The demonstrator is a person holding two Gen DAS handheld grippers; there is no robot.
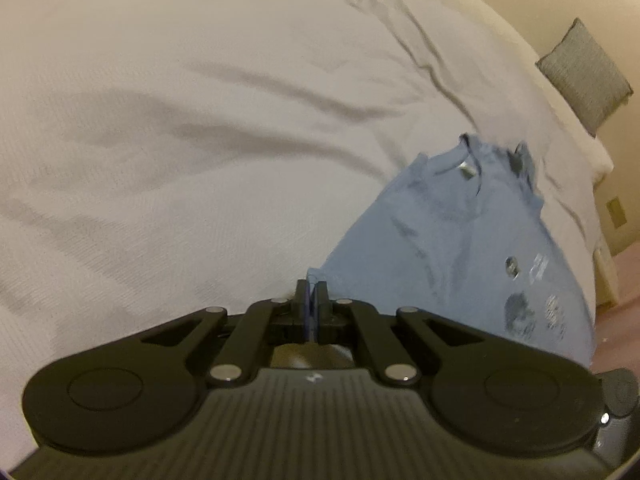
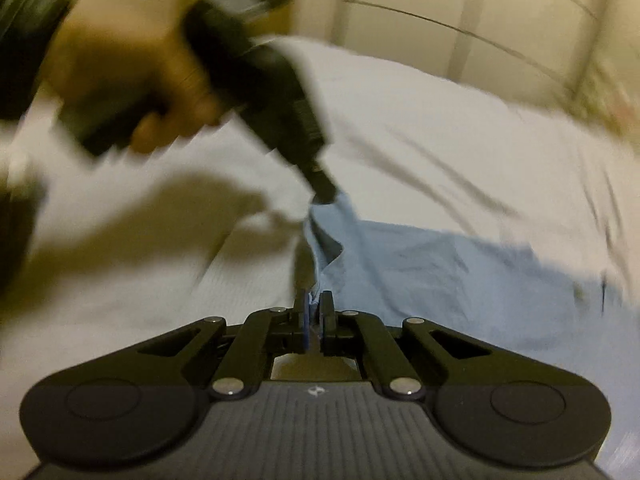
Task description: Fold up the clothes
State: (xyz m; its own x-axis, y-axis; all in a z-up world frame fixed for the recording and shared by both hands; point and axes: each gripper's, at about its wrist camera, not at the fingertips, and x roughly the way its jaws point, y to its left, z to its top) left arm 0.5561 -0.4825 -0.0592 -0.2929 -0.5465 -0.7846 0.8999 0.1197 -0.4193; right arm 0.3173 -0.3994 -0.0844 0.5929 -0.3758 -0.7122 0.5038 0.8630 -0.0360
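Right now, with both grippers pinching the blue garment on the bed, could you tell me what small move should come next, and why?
Probably lift both corners together and draw them apart. The left gripper and right gripper are shut on edges of the blue garment, which lies wrinkled on the white bedspread.

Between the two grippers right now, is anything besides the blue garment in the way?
No. In the right wrist view, only the blue garment spans from the right gripper to the left gripper, over the white bedspread.

Light blue garment (image 1: 472, 240) on white bedspread (image 1: 180, 120).
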